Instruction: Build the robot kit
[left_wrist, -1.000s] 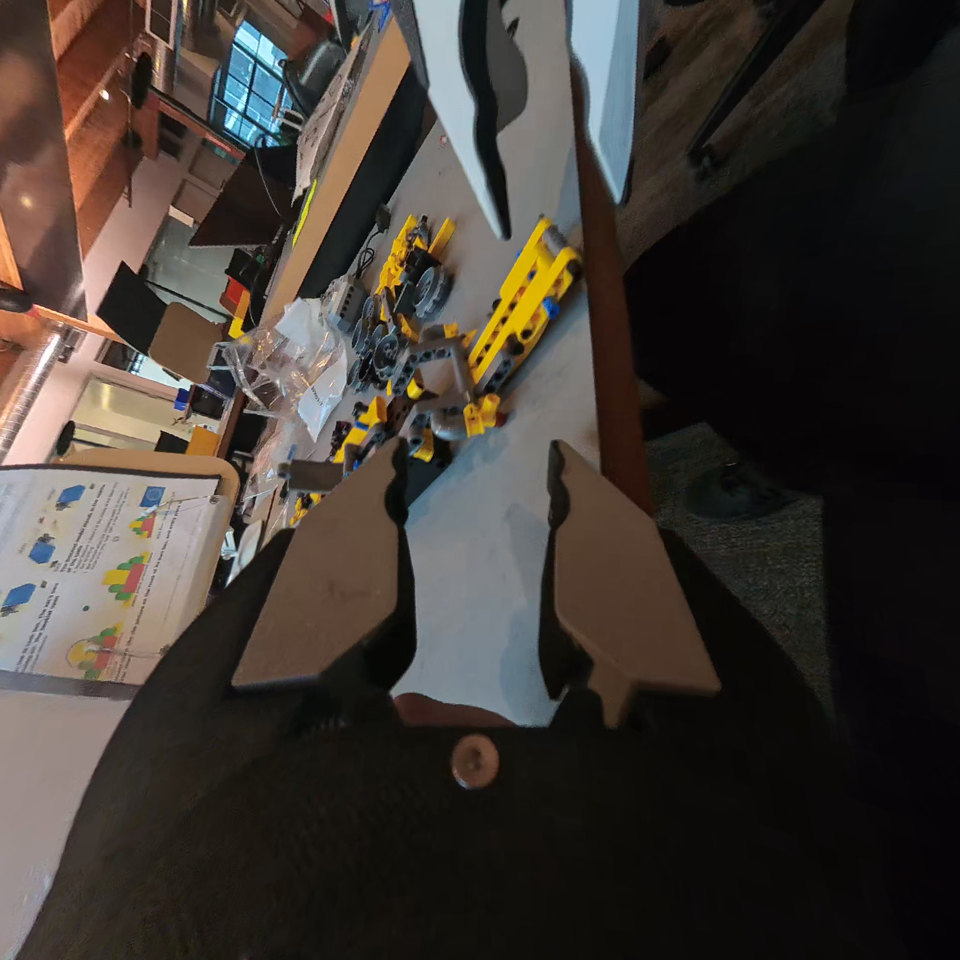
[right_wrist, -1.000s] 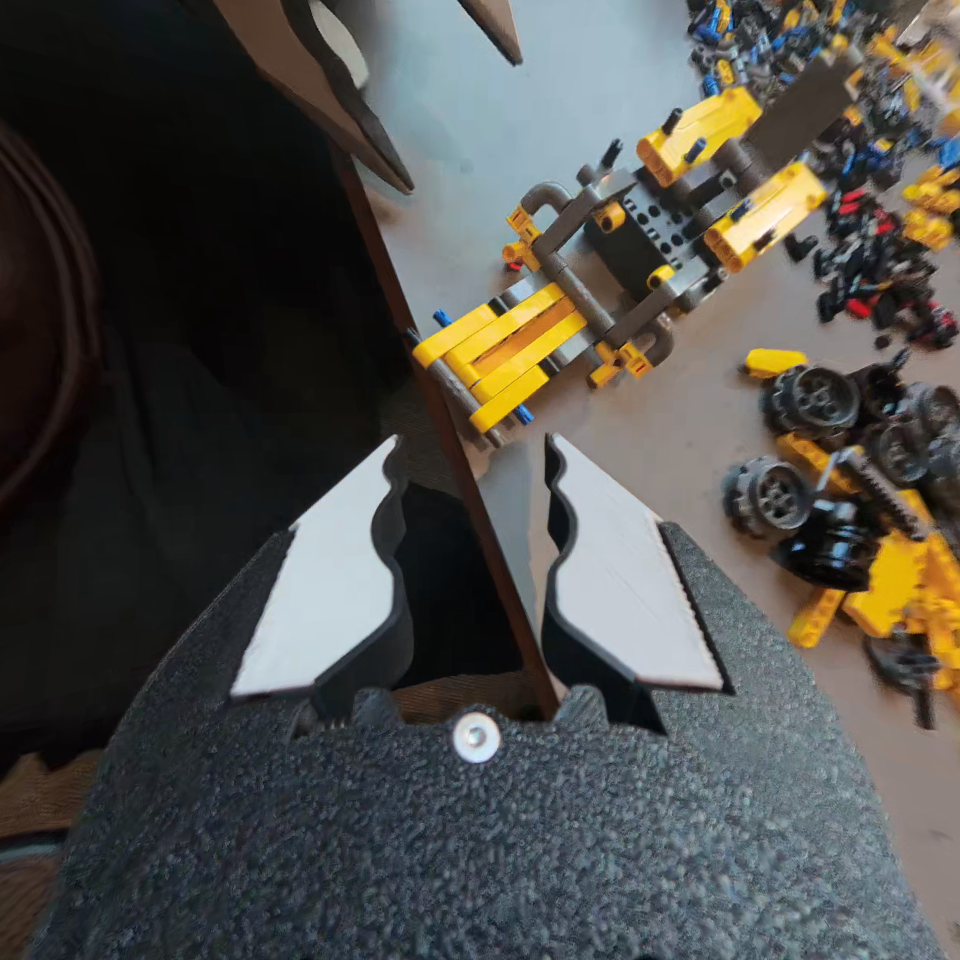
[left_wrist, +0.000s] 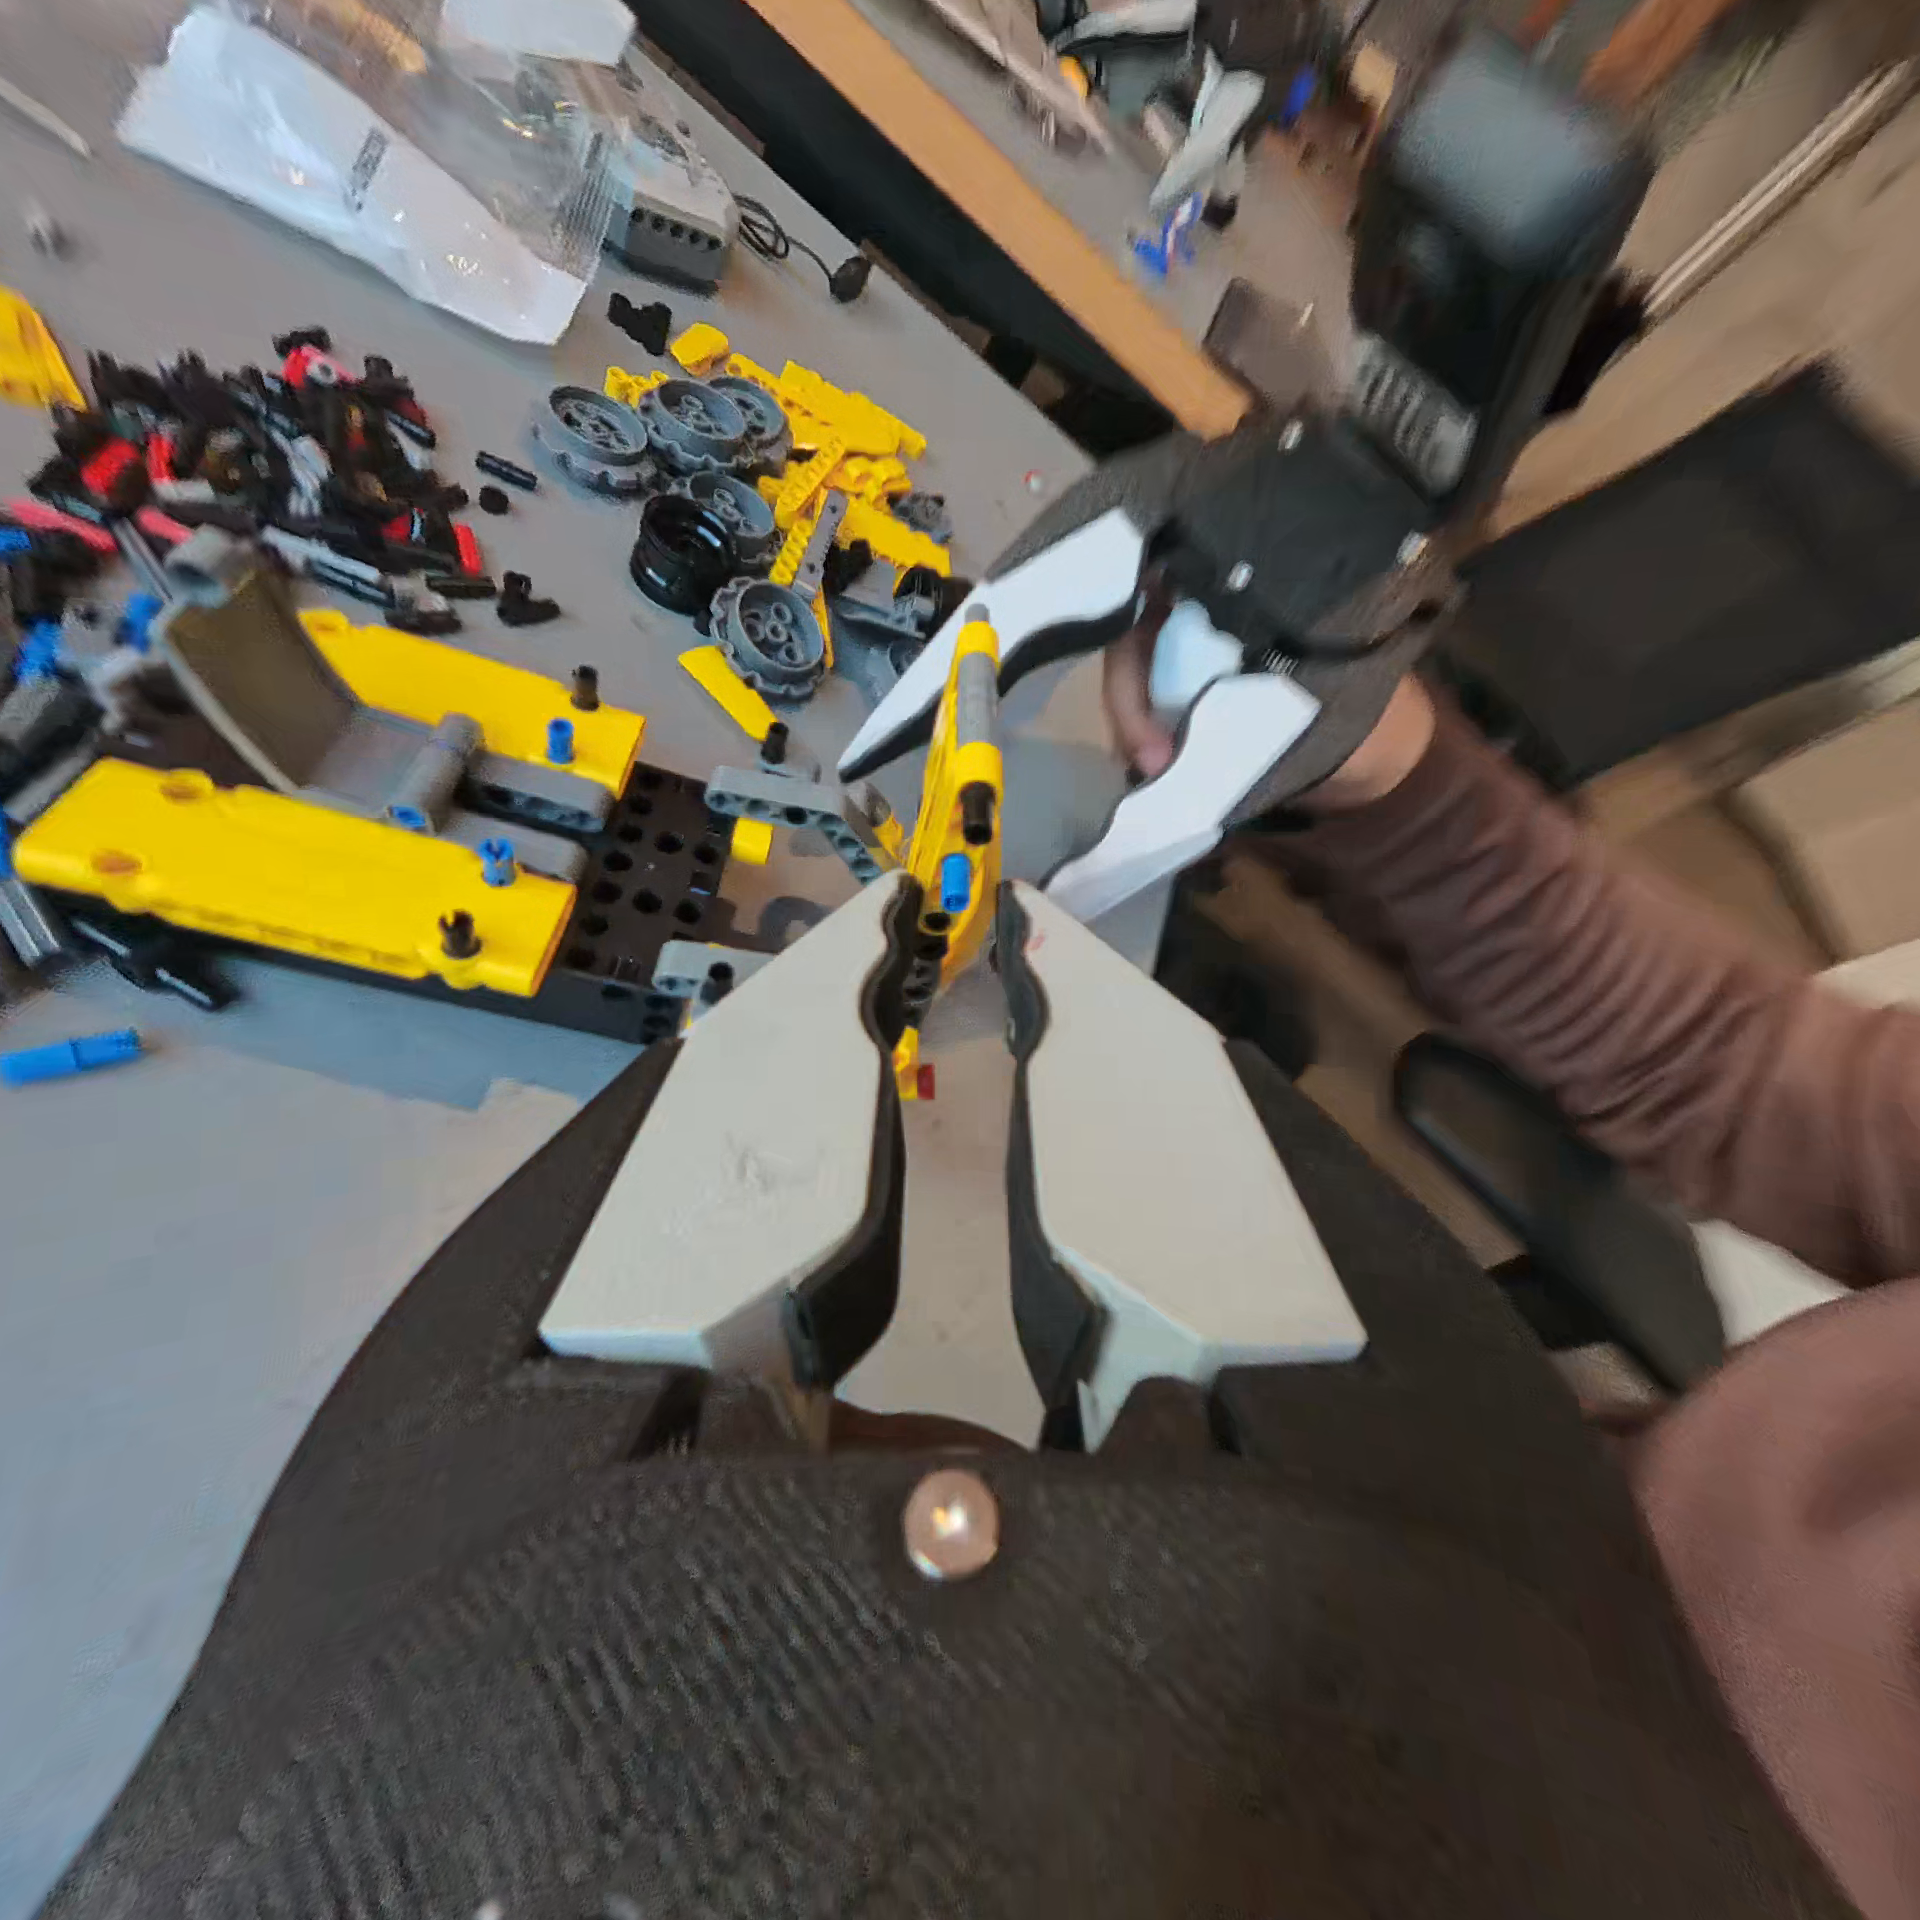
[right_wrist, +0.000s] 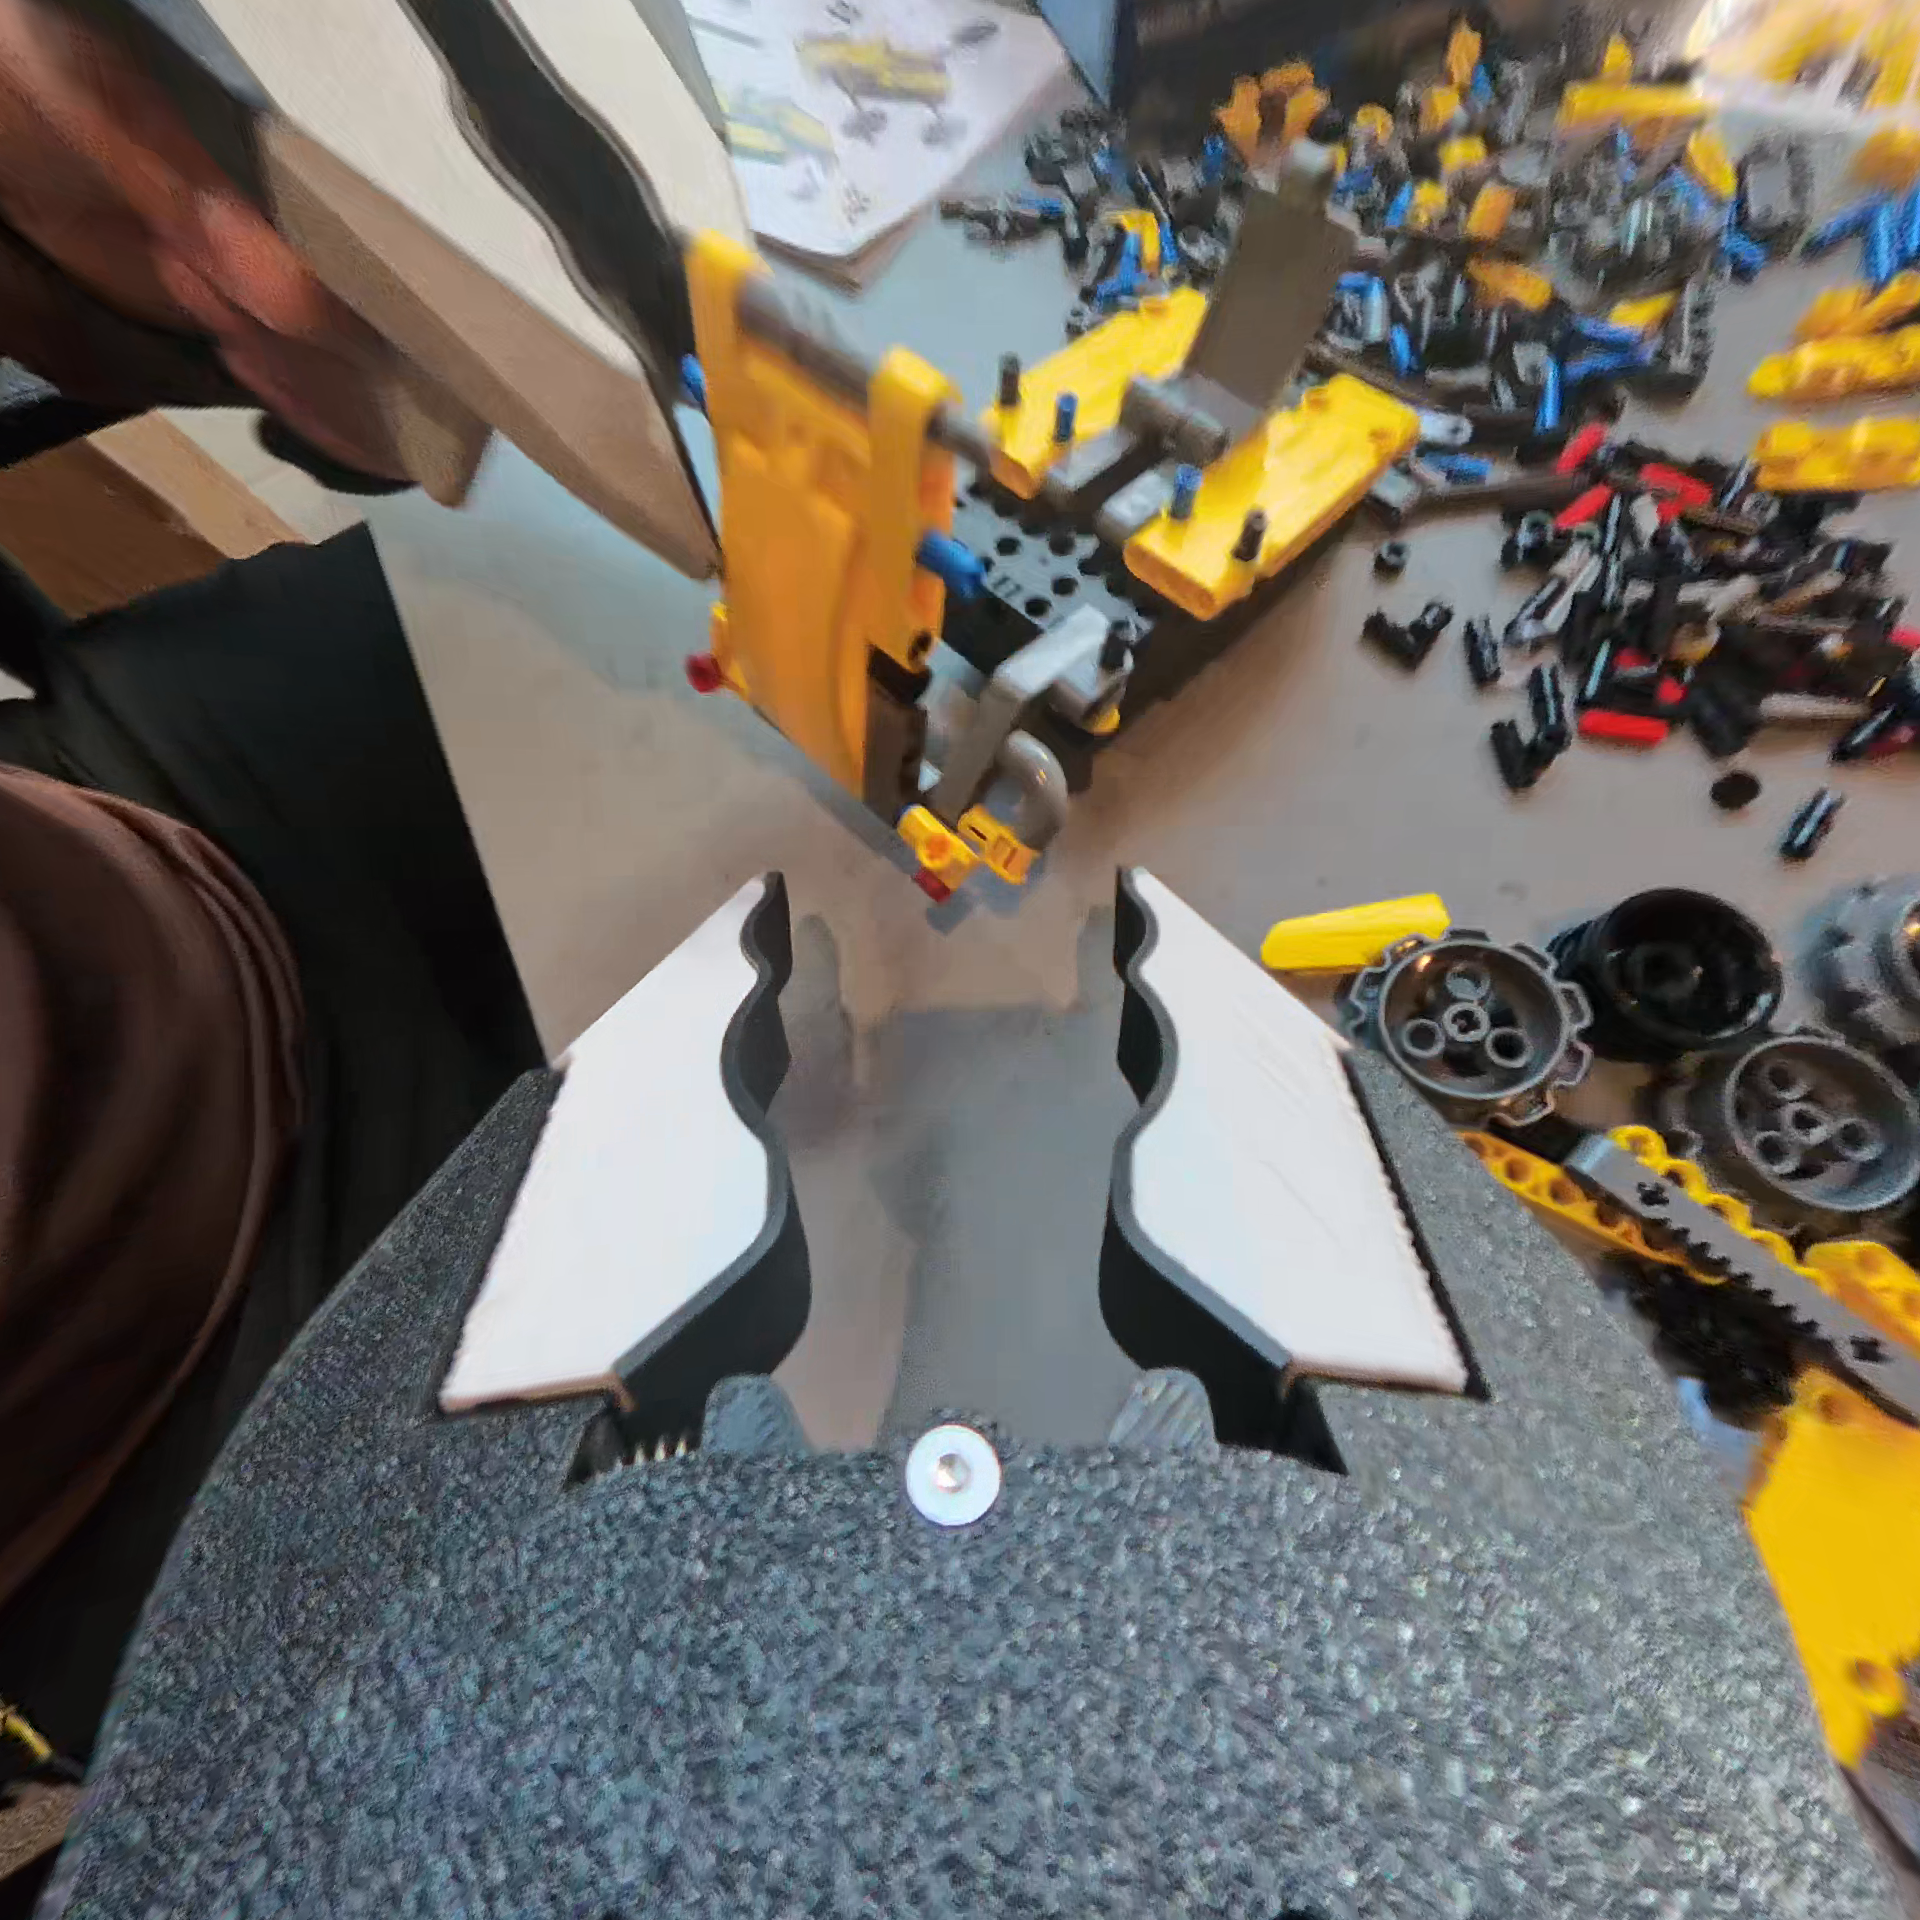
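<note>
We list the left hand-held gripper (left_wrist: 951, 925) first: its pale fingers with black pads stand narrow, closed about the lower end of a yellow plastic brick-built panel (left_wrist: 961, 790), which stands tilted up off the grey worktop (left_wrist: 260, 1195). In the right wrist view we see the same yellow panel (right_wrist: 810, 520) raised at the near edge of the worktop (right_wrist: 1299, 748), with the left hand-held gripper (right_wrist: 686, 468) coming in from the upper left.

Next we record the right hand-held gripper (right_wrist: 951, 904): its fingers are spread wide and hold nothing, hovering over bare worktop just short of the panel's lower end. In the left wrist view the right hand-held gripper (left_wrist: 997, 810) sits beyond the panel, one finger to each side of it; a brown ribbed sleeve (left_wrist: 1538, 935) runs back from it.

Joined to the panel we note a black, grey and yellow brick-built chassis (left_wrist: 343, 831), lying flat on the worktop; it shows also in the right wrist view (right_wrist: 1195, 488).

Just right of the right hand-held gripper we count several grey toothed plastic wheels (right_wrist: 1465, 1023) and a black tyre (right_wrist: 1673, 971).

Farther off we enter a scattered heap of small black, red and blue plastic pieces (right_wrist: 1662, 582), then a clear crumpled plastic bag (left_wrist: 395, 177) and a printed instruction booklet (right_wrist: 852, 125).
</note>
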